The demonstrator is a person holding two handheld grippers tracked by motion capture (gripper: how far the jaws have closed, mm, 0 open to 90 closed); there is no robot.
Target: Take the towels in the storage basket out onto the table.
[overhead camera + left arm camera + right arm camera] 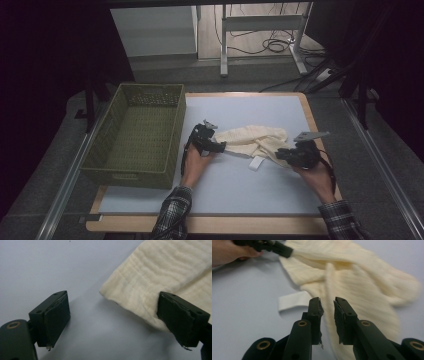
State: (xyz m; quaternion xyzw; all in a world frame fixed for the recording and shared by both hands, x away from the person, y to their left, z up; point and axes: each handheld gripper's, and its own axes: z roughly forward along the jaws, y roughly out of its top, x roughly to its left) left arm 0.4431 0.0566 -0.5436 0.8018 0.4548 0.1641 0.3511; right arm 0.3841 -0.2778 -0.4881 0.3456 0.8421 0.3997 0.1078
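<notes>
- On the bench [150, 200], my left tool [216, 145] stands spread at the cream cloth's [257, 140] left edge.
- My right tool [327, 305] stands slightly parted over the cloth, pinching nothing.

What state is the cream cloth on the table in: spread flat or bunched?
Bunched. The cream cloth lies crumpled in folds and ridges on the table, its white tag sticking out.
</notes>
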